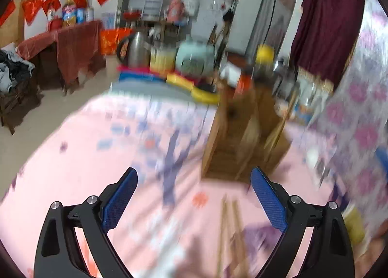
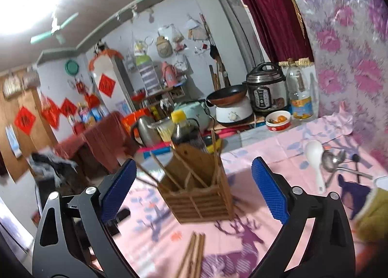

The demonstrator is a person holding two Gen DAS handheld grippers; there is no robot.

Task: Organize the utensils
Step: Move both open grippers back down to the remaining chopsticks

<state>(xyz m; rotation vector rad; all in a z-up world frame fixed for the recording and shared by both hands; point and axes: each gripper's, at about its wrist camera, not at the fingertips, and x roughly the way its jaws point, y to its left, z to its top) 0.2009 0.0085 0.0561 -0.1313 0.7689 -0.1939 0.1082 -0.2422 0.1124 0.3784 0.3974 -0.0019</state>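
A wooden utensil holder (image 2: 198,188) stands on the pink tablecloth (image 2: 266,147) with several chopsticks leaning in it. It also shows blurred in the left wrist view (image 1: 242,137). Loose chopsticks (image 2: 191,253) lie on the cloth in front of it, also in the left wrist view (image 1: 230,227). A white spoon (image 2: 315,159) and a metal ladle (image 2: 334,161) lie at the right. My right gripper (image 2: 194,176) is open and empty, framing the holder. My left gripper (image 1: 194,181) is open and empty above the cloth.
A dark bottle with a yellow cap (image 2: 181,130) stands behind the holder. A bowl of food (image 2: 277,120), an oil bottle (image 2: 299,93), a pressure cooker (image 2: 265,88) and a pan (image 2: 228,94) stand at the back. A yellow-green cup (image 2: 373,215) is at the right edge.
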